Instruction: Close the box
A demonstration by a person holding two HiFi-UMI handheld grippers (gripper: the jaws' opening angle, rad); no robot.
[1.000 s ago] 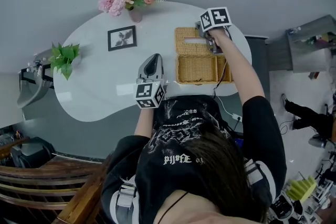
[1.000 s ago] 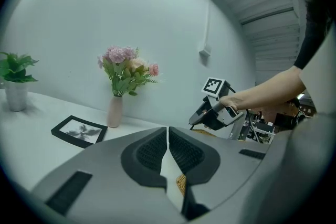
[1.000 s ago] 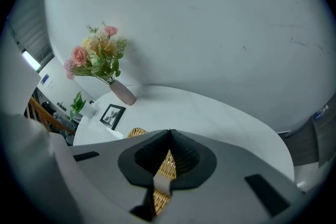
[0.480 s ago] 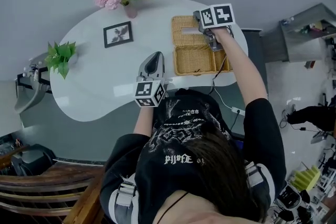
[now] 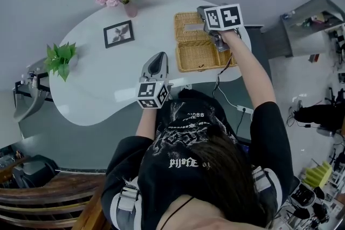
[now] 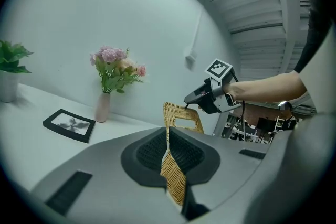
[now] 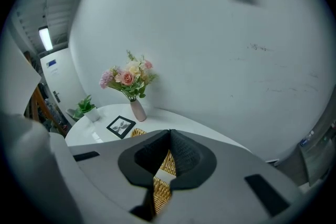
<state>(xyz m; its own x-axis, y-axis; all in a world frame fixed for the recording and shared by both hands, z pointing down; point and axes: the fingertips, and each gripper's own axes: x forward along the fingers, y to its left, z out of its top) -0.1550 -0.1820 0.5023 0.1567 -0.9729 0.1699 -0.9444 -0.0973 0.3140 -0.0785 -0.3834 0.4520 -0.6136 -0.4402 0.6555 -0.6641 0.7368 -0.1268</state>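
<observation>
Above the box (image 5: 197, 55), right arm (image 5: 253, 78) outstretched, fingers (image 6: 190, 101) pinching upright lid (image 6: 169, 115).

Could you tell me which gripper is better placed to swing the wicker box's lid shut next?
The right gripper: its jaws pinch the raised lid's top edge. The left gripper hovers shut over the table, apart from the box.

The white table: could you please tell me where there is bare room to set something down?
The widest bare patch lies on the white oval table between the black picture frame, the green potted plant and the left gripper. The right end is crowded: open wicker box, its raised wicker lid and the right gripper.
</observation>
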